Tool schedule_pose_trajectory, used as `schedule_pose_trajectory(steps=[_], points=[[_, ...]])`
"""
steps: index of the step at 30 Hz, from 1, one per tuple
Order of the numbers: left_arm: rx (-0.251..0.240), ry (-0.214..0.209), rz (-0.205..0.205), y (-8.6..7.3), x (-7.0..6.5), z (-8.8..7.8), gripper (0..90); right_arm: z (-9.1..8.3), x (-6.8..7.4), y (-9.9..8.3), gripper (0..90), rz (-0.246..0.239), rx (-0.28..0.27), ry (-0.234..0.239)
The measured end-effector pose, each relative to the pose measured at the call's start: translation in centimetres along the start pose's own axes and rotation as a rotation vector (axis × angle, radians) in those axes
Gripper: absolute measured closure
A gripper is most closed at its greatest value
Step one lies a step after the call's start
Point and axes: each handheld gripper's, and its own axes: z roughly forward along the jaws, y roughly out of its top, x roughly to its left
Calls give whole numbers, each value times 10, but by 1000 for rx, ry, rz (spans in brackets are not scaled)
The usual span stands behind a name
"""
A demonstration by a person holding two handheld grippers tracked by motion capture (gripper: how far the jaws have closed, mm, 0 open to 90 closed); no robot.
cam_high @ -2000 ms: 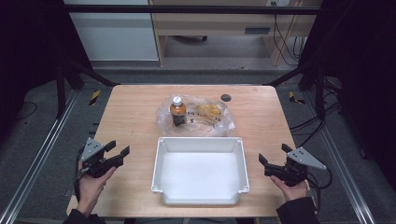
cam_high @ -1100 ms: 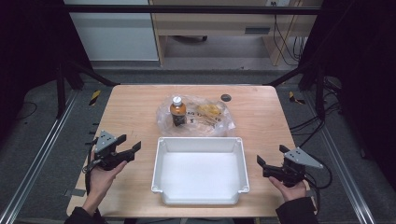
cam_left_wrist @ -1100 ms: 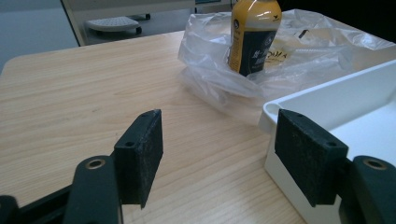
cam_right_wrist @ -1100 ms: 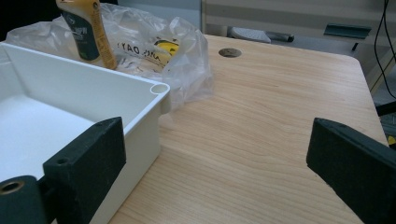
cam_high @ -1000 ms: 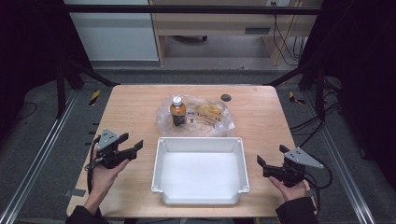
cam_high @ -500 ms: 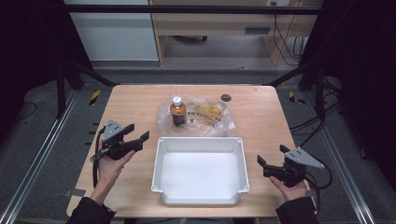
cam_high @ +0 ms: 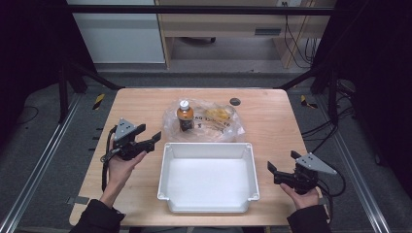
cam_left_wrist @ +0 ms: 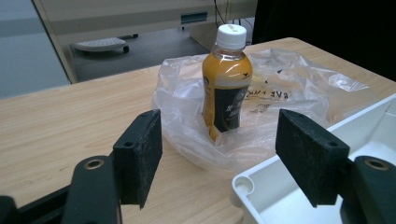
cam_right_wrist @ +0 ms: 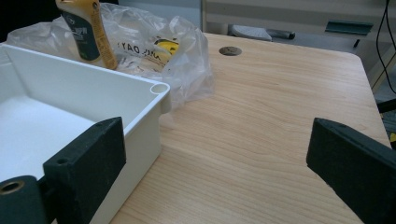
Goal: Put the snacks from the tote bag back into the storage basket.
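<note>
Now we are holding both claws wide open, gripping nothing.
We are seeing the left gripper (cam_high: 148, 141) pointing at the bottle (cam_high: 184, 115), standing at the bin's (cam_high: 209, 149) 11 o'clock; the right gripper (cam_high: 277, 169) is hovering at its 3 o'clock.

A light wooden surface (cam_high: 272, 121) carries a white rectangular plastic tray (cam_high: 208, 177) at its near centre. Behind the tray, touching its far rim, lies a crumpled clear plastic bag (cam_high: 214, 121); a small orange-drink bottle with a white cap (cam_high: 184, 116) stands upright on the bag's left part. A small dark round hole (cam_high: 235, 101) sits farther back, right of the bag. The left gripper (cam_high: 145, 141) is left of the tray's far corner; the right gripper (cam_high: 273, 171) is right of the tray, near the surface's front edge.
</note>
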Motion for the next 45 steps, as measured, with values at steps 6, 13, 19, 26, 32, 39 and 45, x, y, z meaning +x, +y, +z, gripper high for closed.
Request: schedule_pose_trajectory(steps=[6,13,19,26,32,39,45], points=[[-4,-6,2,3,-2,6,318,1,0,0,51,-5,2,5],[-8,-13,-9,7,-4,15,321,2,1,0,51,-7,10,22],[0,-10,2,8,-8,26,326,3,3,1,51,-10,14,40],[2,-5,11,11,-9,38,333,4,5,2,50,-13,18,45],[0,-4,25,16,-13,47,336,5,6,3,50,-18,19,53],[-7,2,40,26,-20,59,337,4,6,3,50,-17,16,55],[-7,2,42,30,-21,65,339,5,7,3,50,-19,20,63]])
